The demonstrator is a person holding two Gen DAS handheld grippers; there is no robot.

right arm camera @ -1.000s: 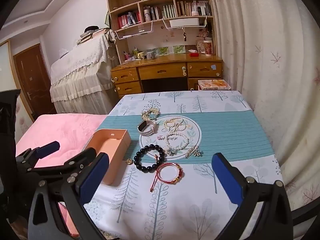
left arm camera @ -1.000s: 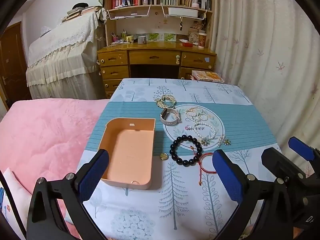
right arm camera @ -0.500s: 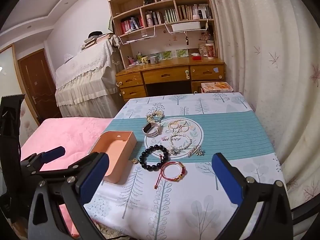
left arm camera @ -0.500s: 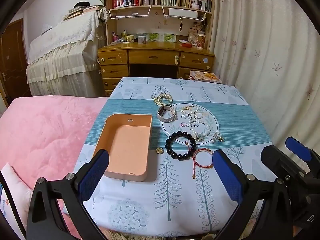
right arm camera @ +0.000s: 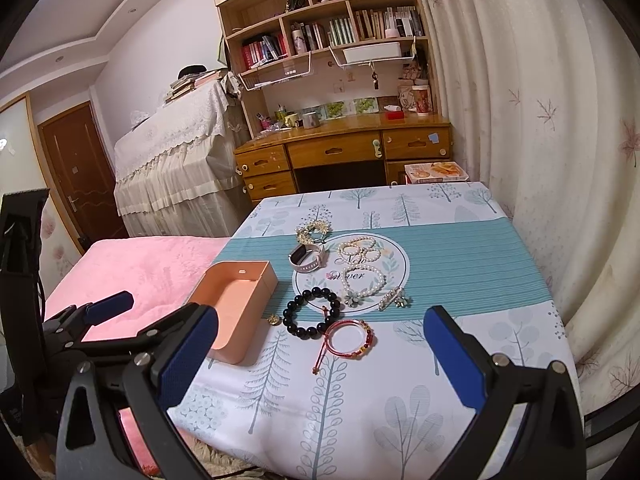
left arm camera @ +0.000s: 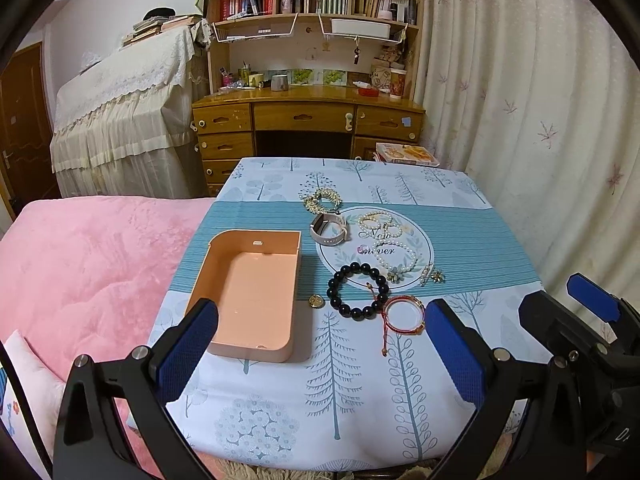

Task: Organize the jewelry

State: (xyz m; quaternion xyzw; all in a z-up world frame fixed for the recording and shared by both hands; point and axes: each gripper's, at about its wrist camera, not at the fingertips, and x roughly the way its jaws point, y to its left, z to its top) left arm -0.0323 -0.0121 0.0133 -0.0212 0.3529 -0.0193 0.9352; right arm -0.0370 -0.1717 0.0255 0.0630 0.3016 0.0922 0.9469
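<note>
An empty peach box [left arm camera: 252, 292] [right arm camera: 236, 304] sits on the left of the small table. Right of it lie a black bead bracelet [left arm camera: 358, 290] [right arm camera: 312, 312], a red cord bracelet [left arm camera: 402, 314] [right arm camera: 348, 338], a gold coin pendant [left arm camera: 315, 301], a pink watch [left arm camera: 330, 230] [right arm camera: 307, 259], pearl strands [left arm camera: 394, 254] [right arm camera: 362, 276], a gold chain [left arm camera: 322, 200] and a brooch [left arm camera: 432, 275]. My left gripper [left arm camera: 320, 352] and my right gripper [right arm camera: 320, 360] are both open and empty, held back over the table's near edge.
The tree-print cloth [left arm camera: 320, 380] covers the table. A pink bed [left arm camera: 80, 264] adjoins its left side. A curtain [left arm camera: 540, 120] hangs at the right. A wooden desk [left arm camera: 308, 120] with shelves stands behind the table.
Both grippers have pulled back and risen away from the table; the jewelry and box look smaller and farther. Nothing on the table has moved.
</note>
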